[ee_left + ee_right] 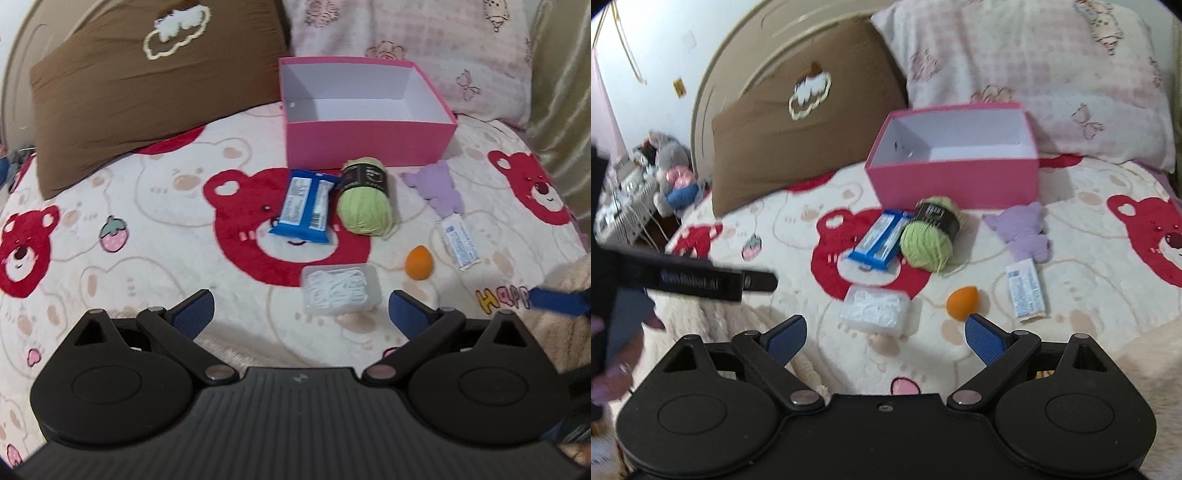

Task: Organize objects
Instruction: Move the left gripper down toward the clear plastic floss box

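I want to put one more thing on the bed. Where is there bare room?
The blanket is bare left of the blue packet, below the brown pillow. The pink box is empty. It is crowded in front of the box: yarn, purple toy, orange sponge, white sachet, clear case.

Open pink box [369,142] behind green yarn [365,206], blue packet [304,206]

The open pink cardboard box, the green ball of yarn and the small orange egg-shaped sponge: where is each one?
Open pink cardboard box [369,144]: left wrist view, front wall.
Green ball of yarn [364,212]: left wrist view, bare yarn below the black label.
Small orange egg-shaped sponge [961,301]: right wrist view, its middle.
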